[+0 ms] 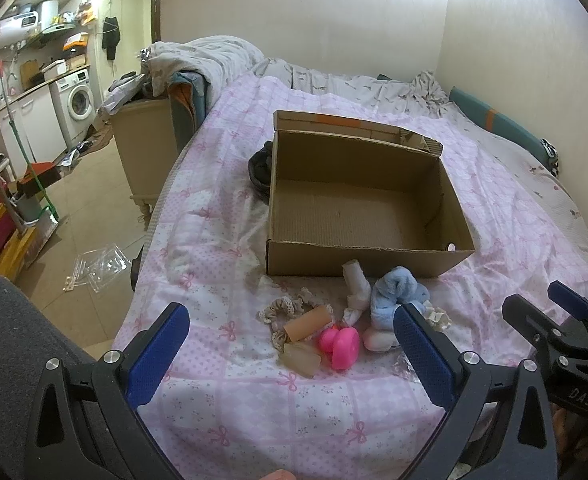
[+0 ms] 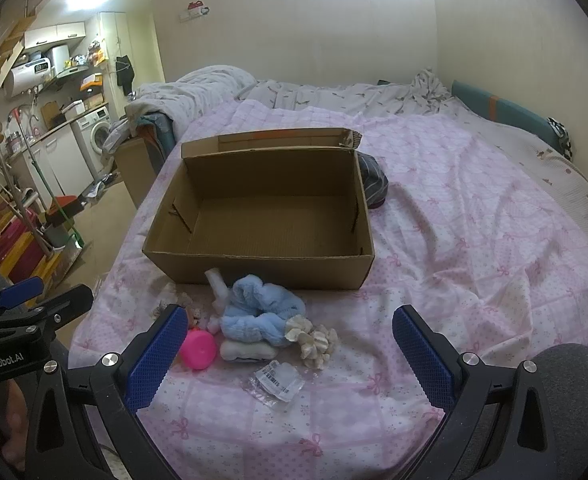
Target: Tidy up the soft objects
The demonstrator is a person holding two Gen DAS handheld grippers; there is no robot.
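Note:
An open cardboard box [image 1: 364, 258] [image 2: 254, 270] lies on the pink bedspread with nothing inside. In front of it sits a small heap: a fluffy blue toy [image 1: 394, 298] [image 2: 254, 312], a pink rubber piece [image 1: 340, 344] [image 2: 198, 348], a tan roll [image 1: 308, 322], a lace scrunchie [image 1: 286, 306], a white tube [image 1: 356, 280], a white bone-shaped pad [image 2: 246, 350] and a cream scrunchie [image 2: 314, 342]. My left gripper [image 1: 290, 352] hovers open just short of the heap. My right gripper [image 2: 290, 352] is also open, over a clear plastic packet [image 2: 276, 384].
A dark bundle of cloth [image 1: 260, 172] [image 2: 372, 184] lies against the box's far side. The bed's left edge drops to a tiled floor with clear plastic sheets [image 1: 98, 268]. Crumpled bedding [image 1: 206, 60] is piled at the head of the bed. The wall runs along the right.

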